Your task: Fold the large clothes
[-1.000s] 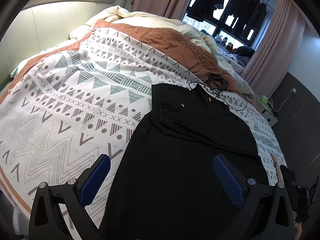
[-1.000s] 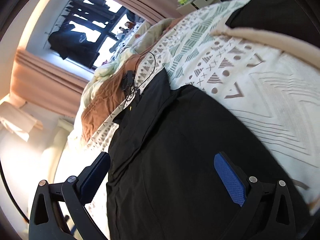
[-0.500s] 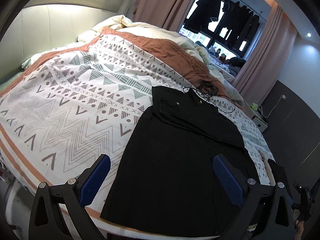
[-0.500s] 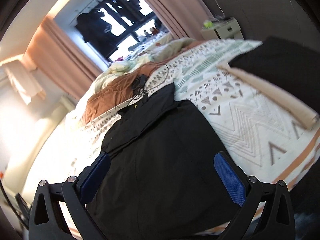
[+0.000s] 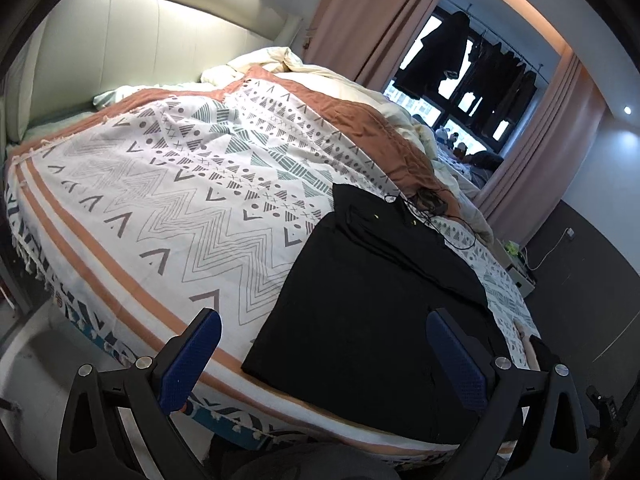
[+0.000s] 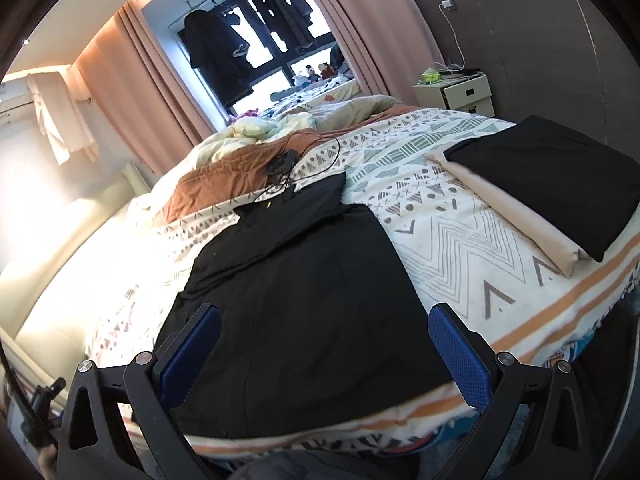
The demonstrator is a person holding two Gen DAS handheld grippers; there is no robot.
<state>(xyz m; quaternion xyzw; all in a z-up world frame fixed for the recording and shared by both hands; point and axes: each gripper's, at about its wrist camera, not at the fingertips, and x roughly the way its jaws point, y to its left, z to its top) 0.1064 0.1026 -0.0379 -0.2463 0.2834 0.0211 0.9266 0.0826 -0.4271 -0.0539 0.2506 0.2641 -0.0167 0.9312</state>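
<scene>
A large black garment point(image 5: 372, 312) point(image 6: 304, 296) lies flat on the patterned bedspread point(image 5: 168, 208) point(image 6: 452, 236), its hem near the bed's foot edge and its sleeves folded across the upper part. My left gripper point(image 5: 320, 356) hangs open in the air off the foot of the bed, with nothing between its blue pads point(image 5: 192, 356). My right gripper point(image 6: 324, 354) is likewise open and empty, held back from the hem. Neither gripper touches the cloth.
A black cable with a small device point(image 6: 288, 160) point(image 5: 430, 204) lies just beyond the garment's collar. A folded black piece on a folded beige one point(image 6: 552, 180) sits on the bed's right side. Crumpled bedding point(image 5: 280, 64), curtains and a white nightstand point(image 6: 456, 92) lie farther back.
Both grippers have pulled back and up from over the garment to beyond the foot of the bed. The right wrist view has turned level. The garment has not moved.
</scene>
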